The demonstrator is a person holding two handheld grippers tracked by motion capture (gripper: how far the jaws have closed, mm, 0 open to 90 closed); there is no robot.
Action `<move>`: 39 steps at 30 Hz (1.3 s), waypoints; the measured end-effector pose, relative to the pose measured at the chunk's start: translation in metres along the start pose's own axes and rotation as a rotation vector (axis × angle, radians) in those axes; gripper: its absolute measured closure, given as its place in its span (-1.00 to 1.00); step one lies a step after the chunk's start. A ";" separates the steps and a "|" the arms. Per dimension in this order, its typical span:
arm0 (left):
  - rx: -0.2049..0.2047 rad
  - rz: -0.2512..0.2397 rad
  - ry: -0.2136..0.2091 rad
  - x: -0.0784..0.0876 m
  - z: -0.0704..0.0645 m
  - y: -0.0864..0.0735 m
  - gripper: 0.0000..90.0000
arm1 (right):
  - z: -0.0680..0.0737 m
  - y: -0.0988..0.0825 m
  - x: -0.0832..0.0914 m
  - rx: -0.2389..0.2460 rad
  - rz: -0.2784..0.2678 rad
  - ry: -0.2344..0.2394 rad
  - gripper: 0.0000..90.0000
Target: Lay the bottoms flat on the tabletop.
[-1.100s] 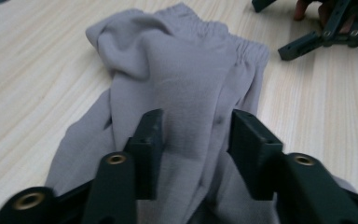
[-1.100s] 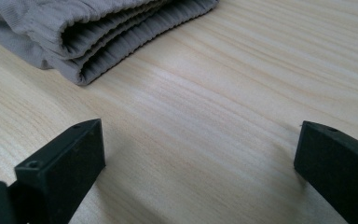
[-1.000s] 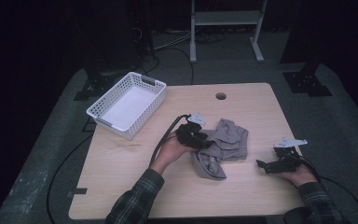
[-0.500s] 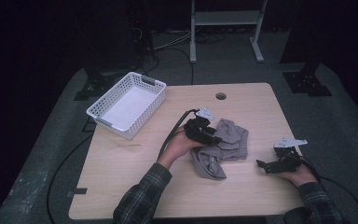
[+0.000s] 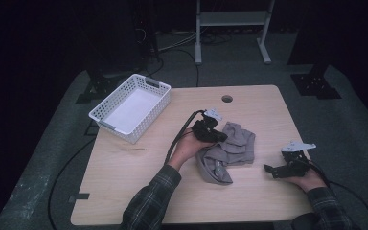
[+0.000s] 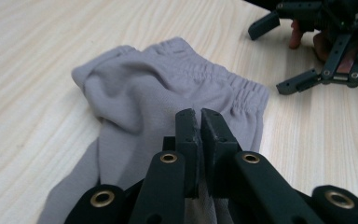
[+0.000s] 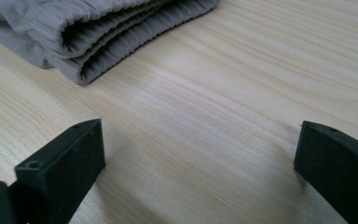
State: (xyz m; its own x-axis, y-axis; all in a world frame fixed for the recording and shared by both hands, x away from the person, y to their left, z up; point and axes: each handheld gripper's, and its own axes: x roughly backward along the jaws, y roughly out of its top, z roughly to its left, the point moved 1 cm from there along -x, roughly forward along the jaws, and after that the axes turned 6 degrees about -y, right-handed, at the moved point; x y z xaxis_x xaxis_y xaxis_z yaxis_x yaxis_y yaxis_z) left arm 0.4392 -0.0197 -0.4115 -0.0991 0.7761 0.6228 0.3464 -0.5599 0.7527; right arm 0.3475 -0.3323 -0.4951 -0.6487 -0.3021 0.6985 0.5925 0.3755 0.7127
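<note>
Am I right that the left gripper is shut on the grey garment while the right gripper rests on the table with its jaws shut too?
Not quite: the right gripper is open. The right gripper view shows its two jaws standing wide apart over bare table, nothing between them. The rest holds: the left gripper is shut on the grey garment.

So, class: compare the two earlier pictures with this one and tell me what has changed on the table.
The left gripper slid a little further onto the grey shorts, and its jaws have just been closing, now pinching a fold of the fabric. The right gripper, open on the table, and the white basket stayed put.
</note>
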 end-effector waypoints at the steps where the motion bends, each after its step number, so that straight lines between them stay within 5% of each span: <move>1: -0.003 -0.010 0.007 0.003 -0.001 0.001 0.91 | 0.000 0.000 0.000 0.000 0.000 0.000 -0.98; 17: -0.005 -0.071 0.072 0.044 0.000 -0.005 0.92 | 0.000 0.000 0.000 -0.004 -0.001 -0.001 -0.98; 25: 0.036 -0.072 0.088 0.061 0.008 -0.022 0.85 | 0.000 0.000 0.000 -0.002 -0.001 -0.001 -0.98; 30: 0.017 -0.086 0.092 0.061 0.007 -0.018 0.56 | 0.000 0.000 0.000 0.000 -0.001 0.000 -0.98; 39: -0.023 -0.066 0.023 0.031 -0.003 -0.006 0.44 | 0.000 0.000 0.000 -0.004 -0.001 -0.001 -0.98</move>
State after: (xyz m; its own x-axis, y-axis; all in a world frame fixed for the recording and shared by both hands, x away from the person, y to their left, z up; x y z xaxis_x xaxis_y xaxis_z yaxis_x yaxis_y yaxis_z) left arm 0.4311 0.0069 -0.3958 -0.1427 0.8048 0.5761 0.3165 -0.5144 0.7970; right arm 0.3474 -0.3321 -0.4952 -0.6499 -0.3022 0.6974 0.5932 0.3720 0.7140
